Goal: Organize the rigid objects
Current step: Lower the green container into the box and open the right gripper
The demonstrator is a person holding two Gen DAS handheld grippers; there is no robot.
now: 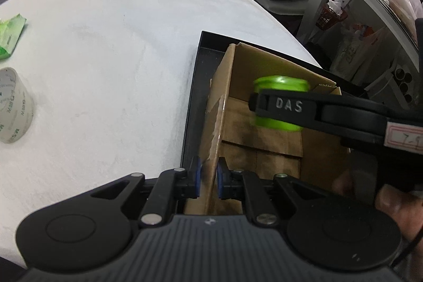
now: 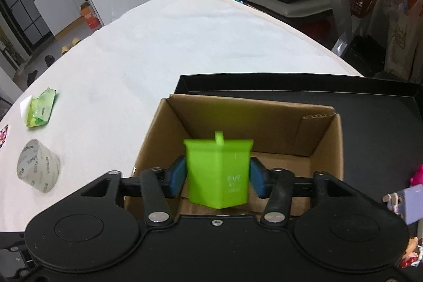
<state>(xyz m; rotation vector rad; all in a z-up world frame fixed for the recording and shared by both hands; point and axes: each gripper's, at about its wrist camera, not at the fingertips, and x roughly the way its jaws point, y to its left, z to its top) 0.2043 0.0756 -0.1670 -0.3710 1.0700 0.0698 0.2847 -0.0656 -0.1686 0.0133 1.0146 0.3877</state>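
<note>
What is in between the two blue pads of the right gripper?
A green plastic cup sits between the pads of the right gripper, over the open cardboard box. The right wrist view shows it.

both hand-held grippers clamped: left (image 1: 208,180), right (image 2: 217,177).

Your work surface is a table covered with a white fleecy cloth (image 2: 185,44), its far edge curving away. On the cloth at your left lie a crumpled green plastic packet (image 2: 41,110) and, nearer you, a roll of translucent printed tape (image 2: 38,168), well apart from a shallow black rectangular tray (image 2: 370,107) at your right. An open brown cardboard box (image 2: 238,120) stands in that tray
</note>
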